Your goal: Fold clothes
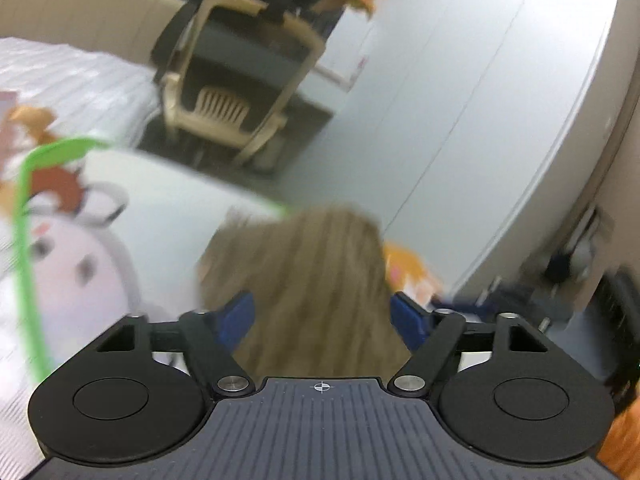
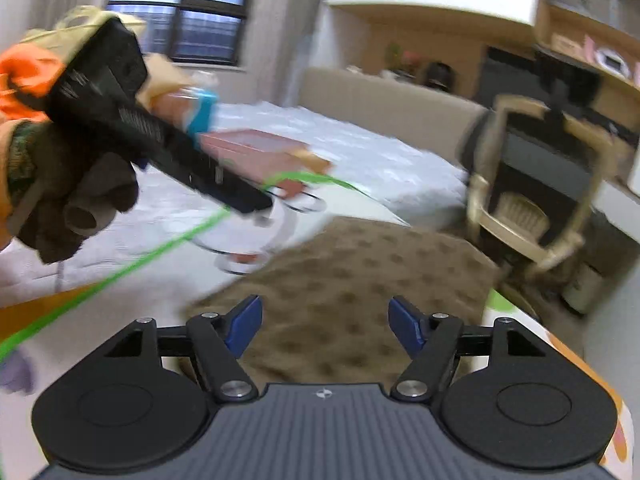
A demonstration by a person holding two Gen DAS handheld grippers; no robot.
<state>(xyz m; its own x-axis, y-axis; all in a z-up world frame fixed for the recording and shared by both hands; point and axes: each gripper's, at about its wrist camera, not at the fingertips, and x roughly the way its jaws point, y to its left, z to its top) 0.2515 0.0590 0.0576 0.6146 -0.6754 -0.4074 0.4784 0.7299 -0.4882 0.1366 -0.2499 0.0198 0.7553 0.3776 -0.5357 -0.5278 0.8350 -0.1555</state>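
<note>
Both frames are smeared by motion, so detail is scarce. The left gripper [image 1: 322, 318] has its blue fingers spread wide with nothing pinched; the brown garment [image 1: 304, 280] lies just ahead of and between them, on a white cartoon-printed sheet with a green border [image 1: 24, 248]. The right gripper [image 2: 326, 326] is likewise wide open and empty, and the same spotted brown cloth [image 2: 360, 280] spreads directly ahead of it. Up to its left, a gloved hand [image 2: 72, 200] carries the other gripper. This looks like an approach before a grasp: next, each gripper needs an edge or corner to close on. The garment's type, outline and near edges are hidden or blurred. A beige chair [image 2: 532, 184] stands beyond
</note>
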